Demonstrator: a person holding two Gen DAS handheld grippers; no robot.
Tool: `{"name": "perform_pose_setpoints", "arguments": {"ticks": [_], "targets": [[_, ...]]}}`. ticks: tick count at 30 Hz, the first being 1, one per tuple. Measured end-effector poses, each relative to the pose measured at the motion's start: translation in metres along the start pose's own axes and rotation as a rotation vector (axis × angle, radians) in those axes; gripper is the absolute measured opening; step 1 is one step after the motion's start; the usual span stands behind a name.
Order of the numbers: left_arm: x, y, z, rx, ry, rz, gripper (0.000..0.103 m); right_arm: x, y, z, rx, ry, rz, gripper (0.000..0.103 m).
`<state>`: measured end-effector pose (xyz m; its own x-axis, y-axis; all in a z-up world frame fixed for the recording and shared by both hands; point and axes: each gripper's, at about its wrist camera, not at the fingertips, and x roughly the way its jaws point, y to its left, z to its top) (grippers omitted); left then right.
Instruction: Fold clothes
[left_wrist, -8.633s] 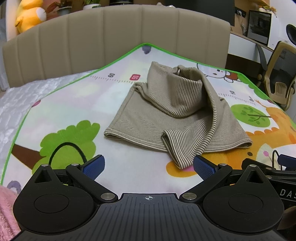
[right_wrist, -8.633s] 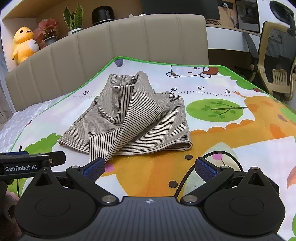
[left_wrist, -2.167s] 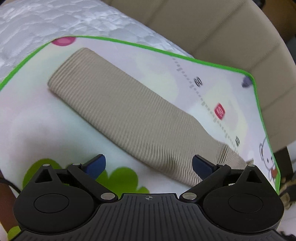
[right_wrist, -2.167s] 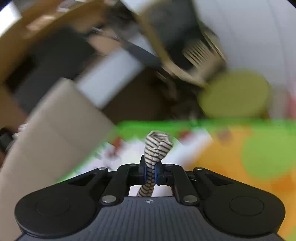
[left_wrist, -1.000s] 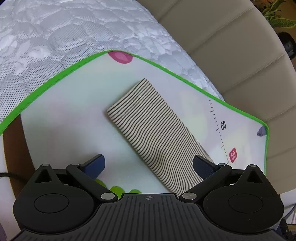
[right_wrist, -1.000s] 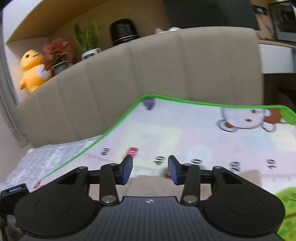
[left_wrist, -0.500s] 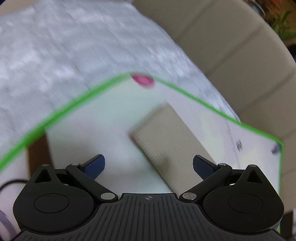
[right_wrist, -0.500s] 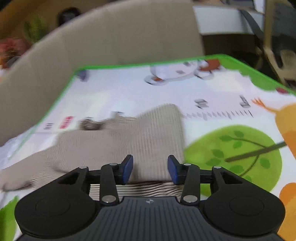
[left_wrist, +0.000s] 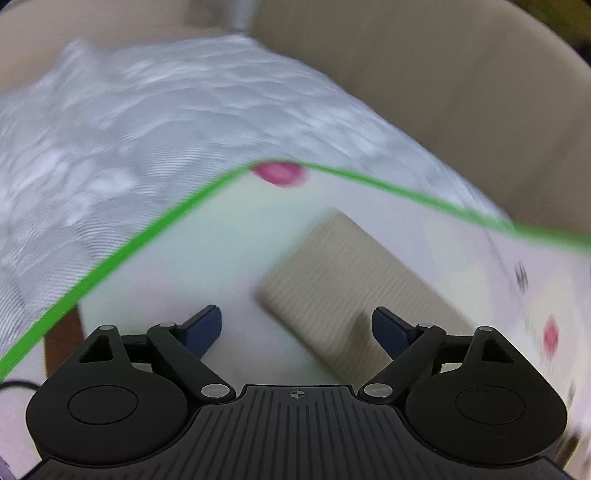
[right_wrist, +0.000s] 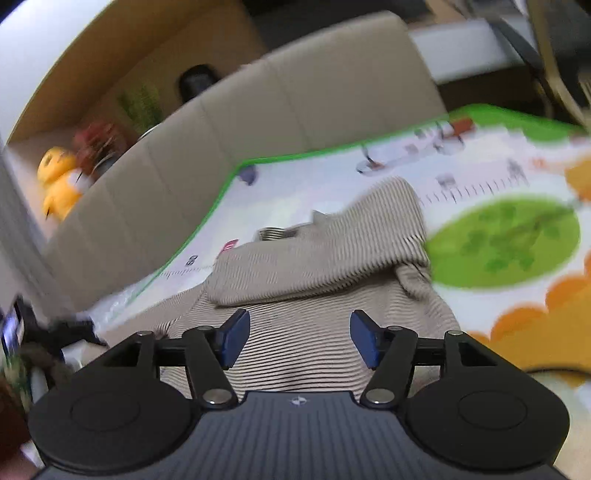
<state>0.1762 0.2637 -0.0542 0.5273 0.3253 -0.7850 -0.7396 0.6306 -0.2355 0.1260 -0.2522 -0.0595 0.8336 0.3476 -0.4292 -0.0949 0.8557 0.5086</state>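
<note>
A beige striped knit top (right_wrist: 317, 280) lies on the cartoon play mat (right_wrist: 506, 236), its upper part folded down over the body. My right gripper (right_wrist: 299, 339) is open and empty, just above the top's body. In the left wrist view one sleeve (left_wrist: 354, 284) lies stretched out flat on the mat (left_wrist: 207, 258), its cuff end near the mat's corner. My left gripper (left_wrist: 295, 328) is open and empty, hovering over the sleeve's cuff end. Both views are blurred by motion.
The mat's green edge (left_wrist: 110, 258) borders a white quilted bedcover (left_wrist: 129, 129). A beige padded headboard (right_wrist: 258, 107) stands behind. A yellow plush toy (right_wrist: 59, 181) and plants sit on the shelf. An office chair (right_wrist: 557, 51) is at far right.
My left gripper has drawn closer to the sleeve's cuff end. My right gripper has opened wider and tilted over the top's body; earlier it let go of the fabric it was holding.
</note>
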Motion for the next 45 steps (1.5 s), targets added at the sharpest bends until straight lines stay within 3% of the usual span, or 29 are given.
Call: {"name": "perform_pose_setpoints", "arguments": {"ticks": [3,6,9,10,11,14,18,25,30,35,42,45], "targets": [[0.004,-0.015,-0.011,0.087,-0.015,0.027,0.089,0.002,-0.014,0.003,0.082,-0.008,0.011,0.061],[0.006,-0.022,-0.016,0.15,-0.052,0.057,0.073,0.002,-0.017,0.003,0.095,-0.007,0.019,0.065],[0.007,-0.035,-0.02,0.25,-0.086,0.033,0.031,0.005,-0.012,0.0,0.067,0.004,0.017,0.066],[0.006,-0.04,-0.021,0.294,-0.097,0.03,0.012,0.005,-0.011,-0.001,0.058,0.008,0.013,0.066],[0.004,-0.048,-0.023,0.347,-0.108,0.034,0.009,0.005,-0.009,-0.001,0.052,0.011,0.01,0.066],[-0.01,-0.068,-0.022,0.469,-0.154,0.036,0.008,0.004,-0.011,-0.001,0.061,0.004,0.013,0.066],[-0.057,-0.109,-0.008,0.587,-0.269,-0.039,0.008,0.004,-0.017,0.0,0.099,-0.004,0.032,0.069],[-0.16,-0.206,-0.012,0.707,-0.397,-0.293,0.008,0.004,-0.019,-0.001,0.113,-0.004,0.053,0.071],[-0.202,-0.269,-0.054,0.788,-0.363,-0.463,0.008,0.002,-0.023,-0.001,0.144,-0.013,0.067,0.072],[-0.208,-0.315,-0.106,0.868,-0.292,-0.531,0.008,0.001,-0.026,-0.002,0.159,-0.022,0.08,0.073],[-0.204,-0.329,-0.16,0.933,-0.167,-0.644,0.012,-0.001,-0.028,-0.002,0.172,-0.023,0.092,0.076],[-0.206,-0.328,-0.175,0.96,-0.152,-0.683,0.015,-0.001,-0.029,-0.002,0.177,-0.024,0.098,0.077]]}}
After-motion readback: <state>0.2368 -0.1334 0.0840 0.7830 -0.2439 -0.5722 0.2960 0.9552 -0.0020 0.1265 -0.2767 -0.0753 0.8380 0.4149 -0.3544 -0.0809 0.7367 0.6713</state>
